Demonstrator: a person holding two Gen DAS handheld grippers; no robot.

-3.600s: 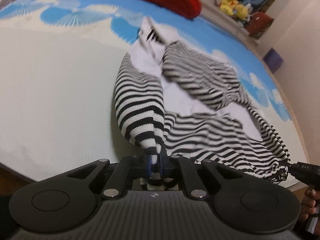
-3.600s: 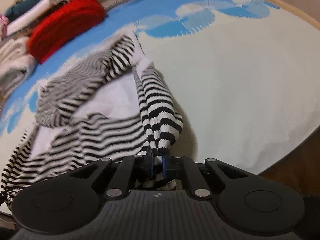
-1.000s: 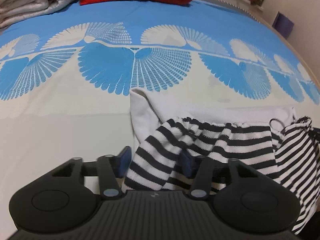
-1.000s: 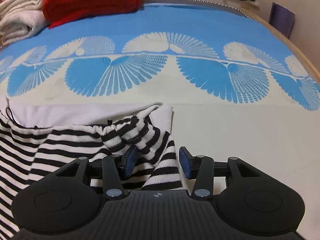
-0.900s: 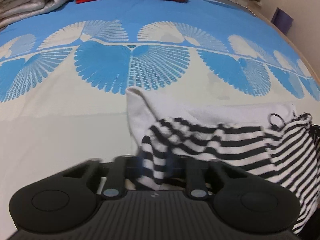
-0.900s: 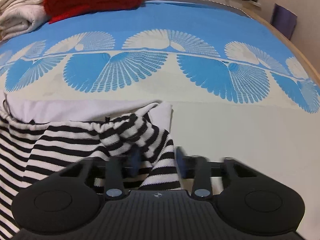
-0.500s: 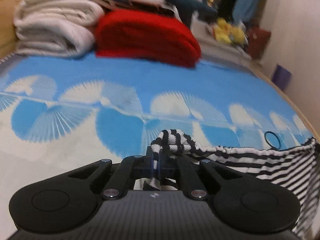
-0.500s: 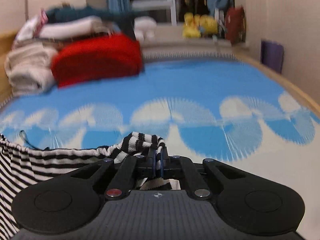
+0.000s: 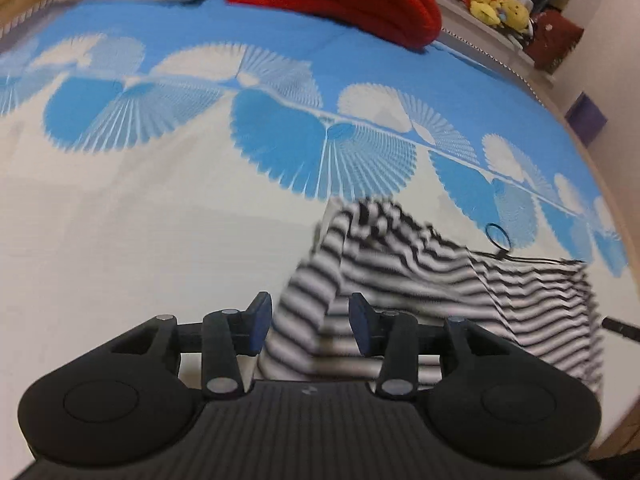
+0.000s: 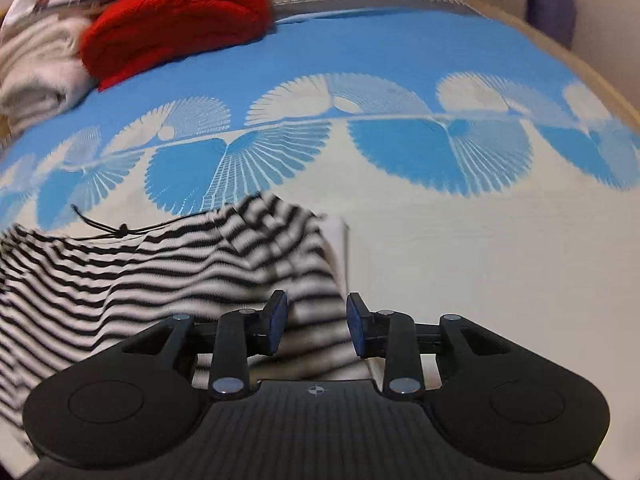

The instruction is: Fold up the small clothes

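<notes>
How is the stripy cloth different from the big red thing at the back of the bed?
The stripy cloth has black and white stripes; the red blanket is one plain colour. The stripy cloth lies spread out and thin near the front of the bed; the red blanket sits far back as a thick, puffy bundle. The stripy cloth has a thin black cord along its top edge; none shows on the red blanket. Both are soft and rest on the blue and white bedspread.

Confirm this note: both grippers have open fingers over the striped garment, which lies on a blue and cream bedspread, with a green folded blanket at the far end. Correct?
One slip: the folded blanket at the far end is red, not green, as the right wrist view shows. The rest holds: left gripper and right gripper have just opened over the striped garment on the blue and cream bedspread.
</notes>
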